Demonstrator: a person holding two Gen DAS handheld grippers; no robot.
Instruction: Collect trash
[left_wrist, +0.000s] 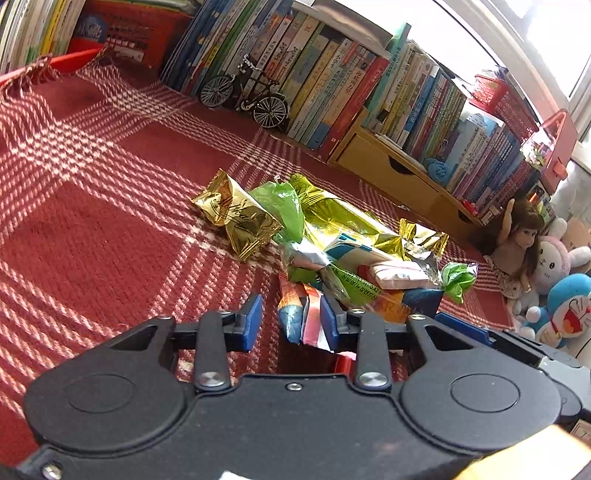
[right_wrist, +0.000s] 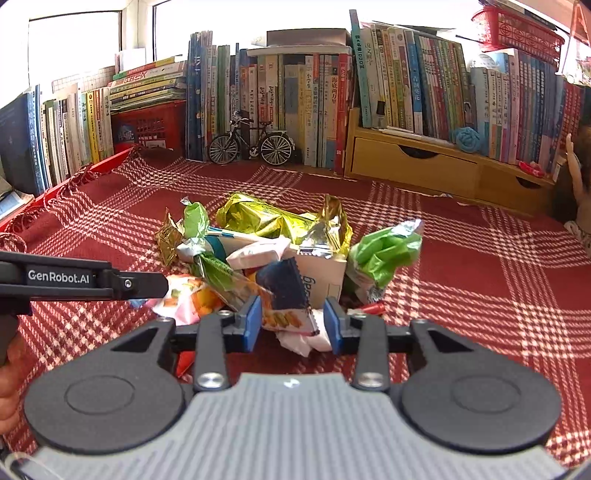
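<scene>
Right tool (right_wrist: 291, 325) half-closed around a wrapper (right_wrist: 286, 295), left tool (left_wrist: 291, 325) likewise, trash pile (right_wrist: 273, 240) just ahead.

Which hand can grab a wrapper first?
Probably the right: its tool has a dark snack wrapper filling the gap between both pads. The left tool has an orange-blue wrapper against only one pad.

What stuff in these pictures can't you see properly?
- Left wrist view: the left hand-held gripper body covers the near edge of the wrapper pile.
- Right wrist view: the doll is cut off by the right edge.
- Both views: whether the blue pads actually pinch the wrappers between them cannot be told.
- Window: washed out by glare.
</scene>
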